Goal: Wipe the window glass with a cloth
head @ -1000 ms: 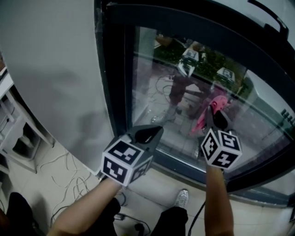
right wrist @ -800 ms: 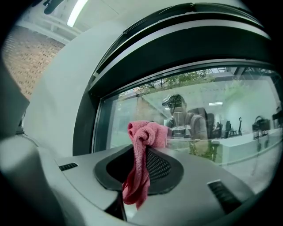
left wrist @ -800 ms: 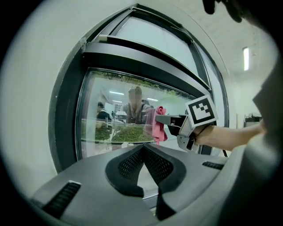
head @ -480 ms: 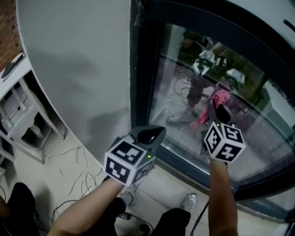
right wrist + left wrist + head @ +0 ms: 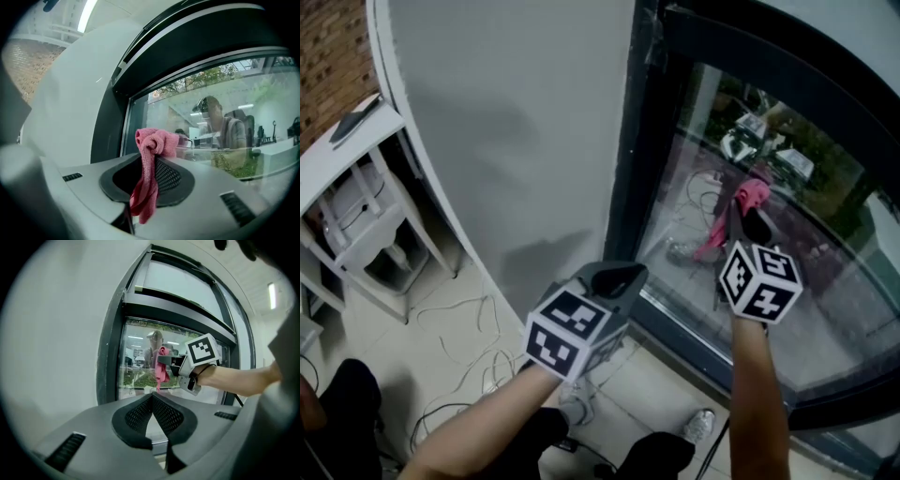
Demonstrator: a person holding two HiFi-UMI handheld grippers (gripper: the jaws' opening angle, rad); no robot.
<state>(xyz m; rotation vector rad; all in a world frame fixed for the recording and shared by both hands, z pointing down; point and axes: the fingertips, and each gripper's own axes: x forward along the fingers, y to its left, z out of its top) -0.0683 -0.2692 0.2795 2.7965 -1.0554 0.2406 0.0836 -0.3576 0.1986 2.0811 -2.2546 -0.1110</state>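
Near: grey left gripper (image 5: pixel 152 397), jaws pressed together, empty, low by dark window frame (image 5: pixel 623 187). Farther right: right gripper (image 5: pixel 149 161) clamped on crumpled pink cloth (image 5: pixel 153 143) at window glass (image 5: pixel 825 300), contact unclear. Vs 1 s ago, cloth nearer frame; prob. wipe running left.

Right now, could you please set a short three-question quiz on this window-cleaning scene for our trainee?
1. True or false: the jaws of the left gripper stand wide apart.
2. Where is the cloth? A, in the left gripper; B, clamped in the right gripper; C, in neither.
3. Short answer: what colour is the cloth?
Key: 1 false, they are together with nothing between them; 2 B; 3 pink.
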